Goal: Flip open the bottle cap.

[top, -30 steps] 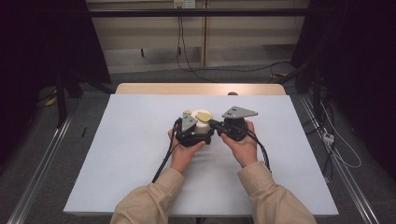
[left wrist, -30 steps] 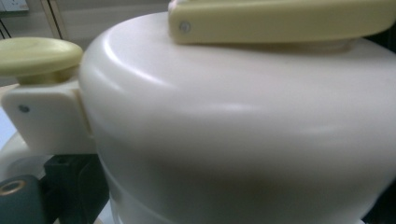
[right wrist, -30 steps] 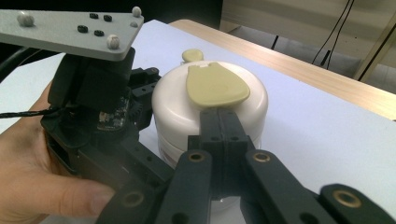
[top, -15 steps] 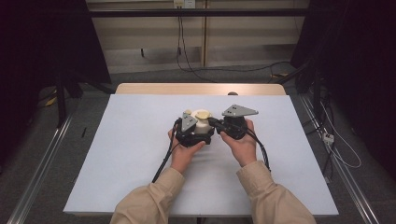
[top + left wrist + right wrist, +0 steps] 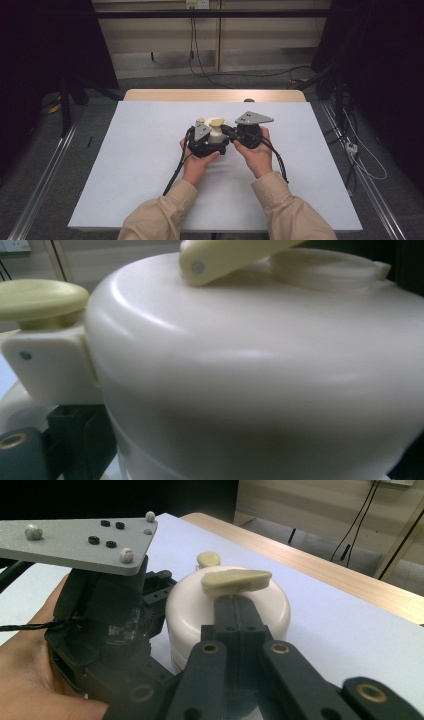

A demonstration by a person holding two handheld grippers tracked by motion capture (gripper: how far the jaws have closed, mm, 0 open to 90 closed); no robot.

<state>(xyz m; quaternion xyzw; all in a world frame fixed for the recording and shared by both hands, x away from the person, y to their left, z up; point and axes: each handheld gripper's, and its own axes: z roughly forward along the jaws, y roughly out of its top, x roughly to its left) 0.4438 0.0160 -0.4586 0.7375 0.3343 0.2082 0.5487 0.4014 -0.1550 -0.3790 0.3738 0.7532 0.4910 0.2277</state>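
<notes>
Left hand [image 5: 197, 162]: wrapped around the left gripper from the near side, sleeve coming in from the near edge of the surface.
Left gripper [image 5: 204, 140]: low on the white surface [image 5: 125, 165], just left of its middle, pressed against the left side of the cream container; grey three-cornered plate on top, tilted.
Left jaws: state cannot be told; the gripper's own view is crowded by the container's wall, with just a dark jaw part at the bottom left corner.
Cream container [image 5: 217, 134]: round, domed, upright near the middle of the surface, between the two grippers and touching both.
Pale yellow knob [image 5: 42, 299]: on a cream bracket jutting from the container's side, seen at the left in the left gripper view.
Pale yellow lever [image 5: 236, 580]: flat across the top of the container's lid, pinned at one end.
Round raised cap [image 5: 325, 272]: on the lid, just beyond the lever in the left gripper view.
Right gripper [image 5: 239, 611]: at the right side of the container, level plate on top in the high view.
Right jaws: pressed together, tips right under the lever and against the container's top; whether they pinch the lever cannot be told.
Right hand [image 5: 257, 155]: gripping the right gripper from the near side.
Far edge of the surface: bare wooden strip [image 5: 215, 95] past the white cover.
</notes>
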